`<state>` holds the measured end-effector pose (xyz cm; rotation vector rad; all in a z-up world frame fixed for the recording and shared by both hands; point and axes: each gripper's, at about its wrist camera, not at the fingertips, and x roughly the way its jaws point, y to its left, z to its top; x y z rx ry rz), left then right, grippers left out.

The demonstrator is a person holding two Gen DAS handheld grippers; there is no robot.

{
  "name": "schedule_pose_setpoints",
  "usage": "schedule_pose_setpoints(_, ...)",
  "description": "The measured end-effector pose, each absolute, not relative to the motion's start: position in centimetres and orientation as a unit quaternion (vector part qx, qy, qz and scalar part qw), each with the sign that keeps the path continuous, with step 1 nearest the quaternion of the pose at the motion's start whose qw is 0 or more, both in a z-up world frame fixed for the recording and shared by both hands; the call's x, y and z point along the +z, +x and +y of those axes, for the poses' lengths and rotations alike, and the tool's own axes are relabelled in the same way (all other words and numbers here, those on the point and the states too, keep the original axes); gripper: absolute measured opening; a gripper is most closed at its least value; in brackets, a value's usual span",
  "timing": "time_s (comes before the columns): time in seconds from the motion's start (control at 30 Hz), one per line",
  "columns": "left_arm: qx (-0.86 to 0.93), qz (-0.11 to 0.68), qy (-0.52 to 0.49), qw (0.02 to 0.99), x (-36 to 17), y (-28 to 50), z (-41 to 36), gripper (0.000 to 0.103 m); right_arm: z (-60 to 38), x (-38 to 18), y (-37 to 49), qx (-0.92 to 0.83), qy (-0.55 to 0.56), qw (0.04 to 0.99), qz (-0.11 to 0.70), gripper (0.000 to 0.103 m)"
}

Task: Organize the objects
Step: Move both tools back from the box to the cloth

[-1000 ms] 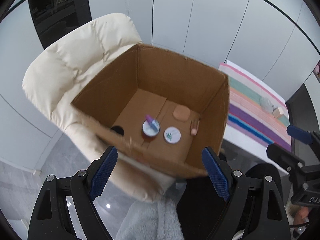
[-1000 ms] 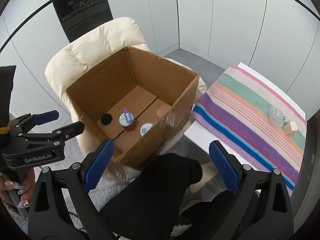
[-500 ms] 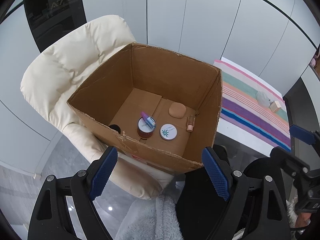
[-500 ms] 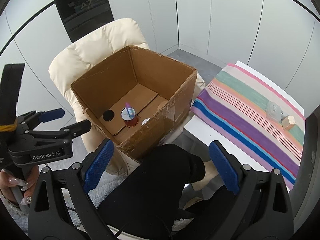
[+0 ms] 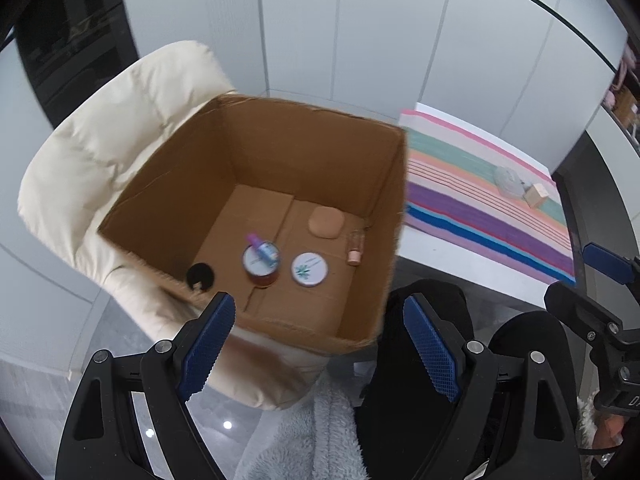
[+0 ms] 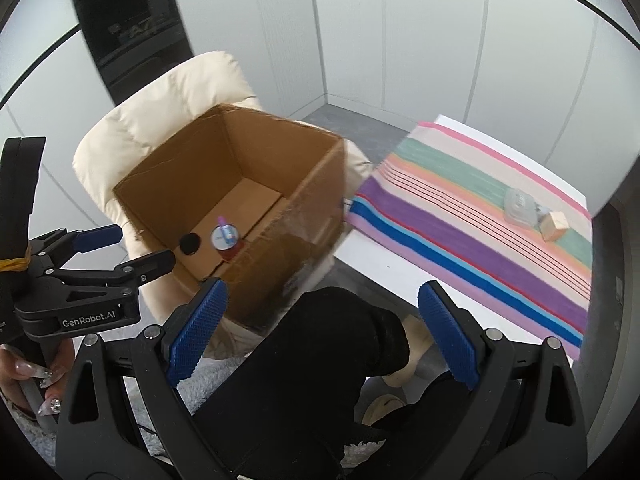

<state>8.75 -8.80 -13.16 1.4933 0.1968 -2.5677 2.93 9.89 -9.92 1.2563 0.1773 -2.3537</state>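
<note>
An open cardboard box [image 5: 192, 184] rests on a cream padded chair [image 5: 100, 152]. Inside lie a jar with a purple tube on it [image 5: 261, 258], a white round lid [image 5: 309, 269], a peach compact [image 5: 324, 222], a small bottle [image 5: 355, 246] and a black disc [image 5: 200, 276]. On the striped cloth [image 6: 480, 232] sit a clear plastic case [image 6: 519, 205] and a small wooden block [image 6: 554, 225]. My left gripper [image 5: 320, 344] is open and empty, above the box's near edge. My right gripper [image 6: 320, 332] is open and empty, over a black-clad knee.
The striped cloth covers a white table [image 6: 384, 260] right of the box. The person's legs in black trousers [image 6: 320, 360] and a grey fleece [image 5: 304, 432] fill the foreground. White wall panels and a dark cabinet [image 6: 128, 28] stand behind the chair.
Both grippers have pulled back and shifted right; the box now sits lower and further left in the views. Both stay open and empty.
</note>
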Motion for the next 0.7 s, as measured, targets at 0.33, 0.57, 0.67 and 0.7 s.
schedule_pose_setpoints(0.33,-0.867,0.020,0.498,0.003,-12.7,5.2,-1.3,0.088,17.4,-9.7,2.5,-0.874,0.459,0.157,0.027,0.098)
schedule_pose_setpoints(0.57,-0.865,-0.014,0.499,-0.055,-12.7,2.8,4.8,0.088,24.3,-10.0,2.3,-0.882,0.462,0.089,-0.008,0.098)
schedule_pose_setpoints(0.67,-0.861,-0.025,0.502,-0.080,-12.8,2.0,7.5,0.088,27.2,-10.1,2.5,-0.886,0.460,0.060,-0.017,0.098)
schedule_pose_setpoints(0.7,-0.860,-0.028,0.503,-0.087,-12.9,1.7,8.2,0.088,28.2,-10.2,2.7,-0.887,0.459,0.051,-0.020,0.098)
